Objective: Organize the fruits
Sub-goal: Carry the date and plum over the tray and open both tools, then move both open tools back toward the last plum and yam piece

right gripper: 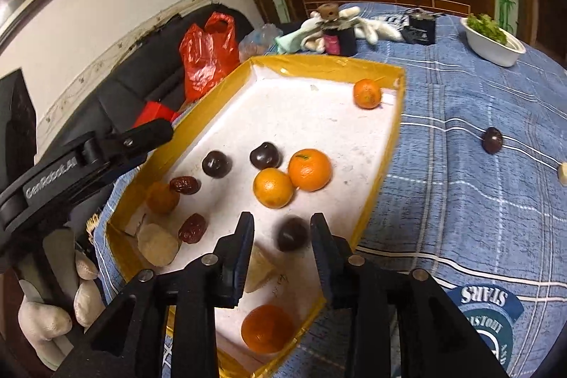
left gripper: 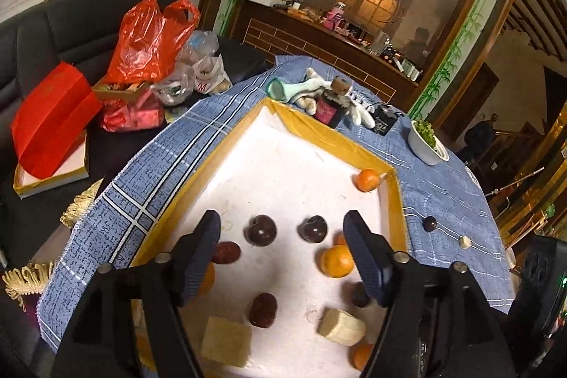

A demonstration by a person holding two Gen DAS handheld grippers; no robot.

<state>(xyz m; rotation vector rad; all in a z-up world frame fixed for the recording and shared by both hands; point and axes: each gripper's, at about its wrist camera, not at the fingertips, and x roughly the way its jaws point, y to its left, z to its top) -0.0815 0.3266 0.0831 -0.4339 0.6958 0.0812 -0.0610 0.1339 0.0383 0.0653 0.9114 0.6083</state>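
A white tray with a yellow rim (left gripper: pixel 333 139) (right gripper: pixel 386 144) lies on a blue checked cloth. It holds several oranges (right gripper: pixel 309 169) (left gripper: pixel 336 261), dark plums (left gripper: pixel 261 231) (right gripper: pixel 217 164), red dates (left gripper: pixel 263 309) (right gripper: pixel 192 228) and pale cut pieces (left gripper: pixel 226 340). My left gripper (left gripper: pixel 281 229) is open above the tray, with two plums between its fingers. My right gripper (right gripper: pixel 282 232) is open around a blurred dark plum (right gripper: pixel 292 233) just above the tray, its fingers apart from it. One more plum (right gripper: pixel 492 140) (left gripper: pixel 429 224) and a small pale piece (left gripper: pixel 464 241) lie on the cloth outside the tray.
A white bowl of greens (right gripper: pixel 492 41) stands at the far right of the table. Small bottles and white gloves (right gripper: pixel 335 27) lie behind the tray. Red plastic bags (left gripper: pixel 149 38) and a red box (left gripper: pixel 49 123) sit on a black sofa to the left.
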